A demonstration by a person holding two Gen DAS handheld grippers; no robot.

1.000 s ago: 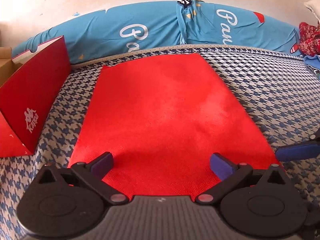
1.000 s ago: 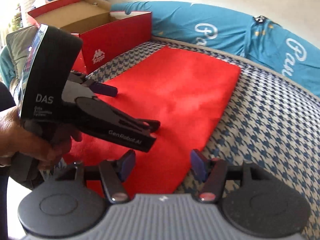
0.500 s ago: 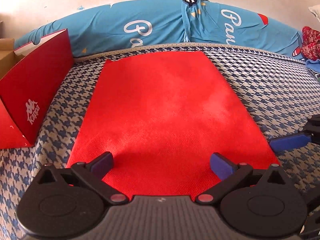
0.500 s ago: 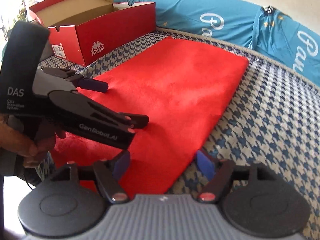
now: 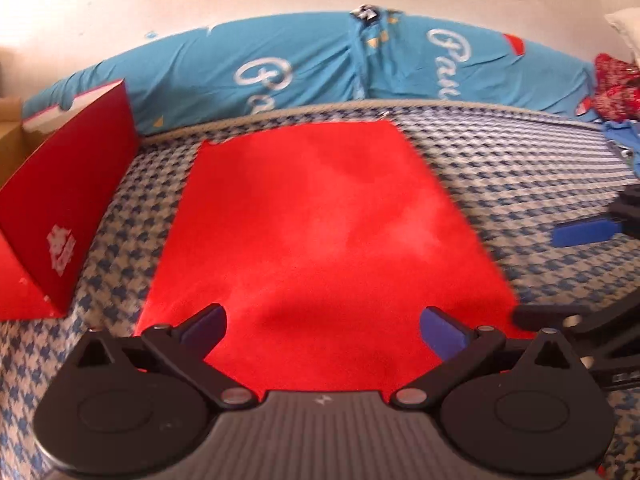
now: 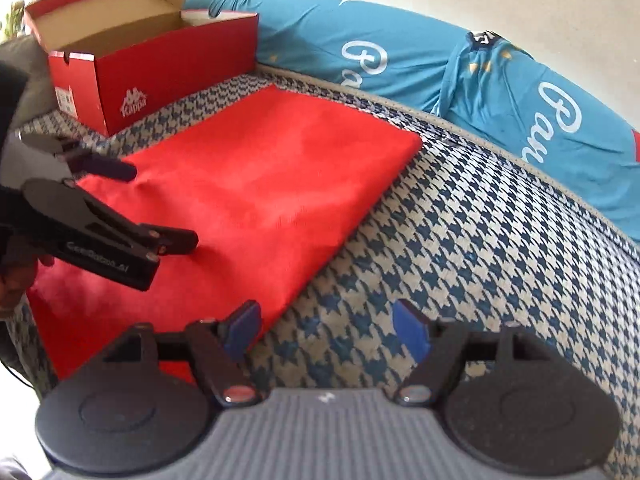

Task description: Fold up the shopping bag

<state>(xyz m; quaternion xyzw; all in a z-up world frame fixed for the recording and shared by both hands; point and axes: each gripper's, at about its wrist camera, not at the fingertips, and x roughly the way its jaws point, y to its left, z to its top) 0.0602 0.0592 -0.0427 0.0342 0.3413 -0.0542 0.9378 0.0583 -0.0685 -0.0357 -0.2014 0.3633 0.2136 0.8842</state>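
The red shopping bag lies flat on the houndstooth bedcover. My left gripper is open over the bag's near edge, with nothing between its fingers. In the right wrist view the bag stretches away to the left, and the left gripper hovers over its near left part. My right gripper is open above the bag's right-hand edge, its left finger over red cloth and its right finger over the bedcover. The right gripper also shows at the right edge of the left wrist view.
An open red shoe box stands at the bag's far left corner. A blue printed bolster runs along the wall behind. Red and blue cloth lies at the far right. A hand holds the left gripper.
The right gripper's jaws have widened and it has shifted right, off the bag towards its edge. The left gripper stays over the near edge.
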